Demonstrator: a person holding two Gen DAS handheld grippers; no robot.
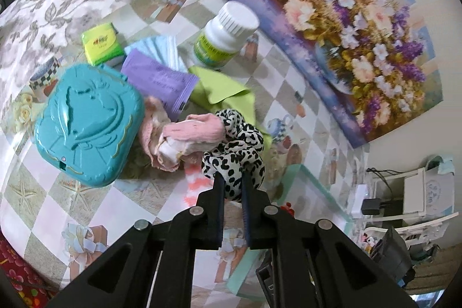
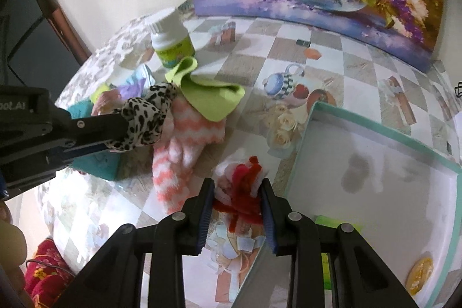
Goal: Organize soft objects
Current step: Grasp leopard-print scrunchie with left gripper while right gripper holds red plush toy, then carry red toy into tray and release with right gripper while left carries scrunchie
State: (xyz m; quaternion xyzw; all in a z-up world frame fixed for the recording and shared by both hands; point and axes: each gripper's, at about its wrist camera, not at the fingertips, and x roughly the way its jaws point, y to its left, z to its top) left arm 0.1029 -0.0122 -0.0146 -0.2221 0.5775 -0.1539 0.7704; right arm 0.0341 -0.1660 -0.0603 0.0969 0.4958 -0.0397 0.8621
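We are holding a leopard-print scrunchie [image 1: 234, 146] pinched tight in our left gripper [image 1: 232, 184], its jaws nearly together on the fabric, above the middle of the checked worktop [image 1: 291, 82]. Our right gripper [image 2: 238, 192] is clamping a red-and-white fuzzy bundle [image 2: 245, 178] between its narrow-set pads, just beside the near-left edge of the mint-rimmed white box [image 2: 384, 132] at the worktop's right side. Below the scrunchie a pink cloth [image 1: 187, 134] is lying against a teal embossed case [image 1: 86, 123], with a pink-and-white striped sock [image 2: 179, 152] and a lime-green cloth [image 2: 210, 97] spread beside it. Farther back, toward the far edge by the wall, a white-capped bottle [image 1: 222, 36], a purple sachet [image 1: 161, 82], a pale blue packet [image 1: 161, 51] and a green tissue pack [image 1: 101, 42] are sitting close together, and a flower painting [image 1: 361, 28] is leaning along the worktop's far right edge
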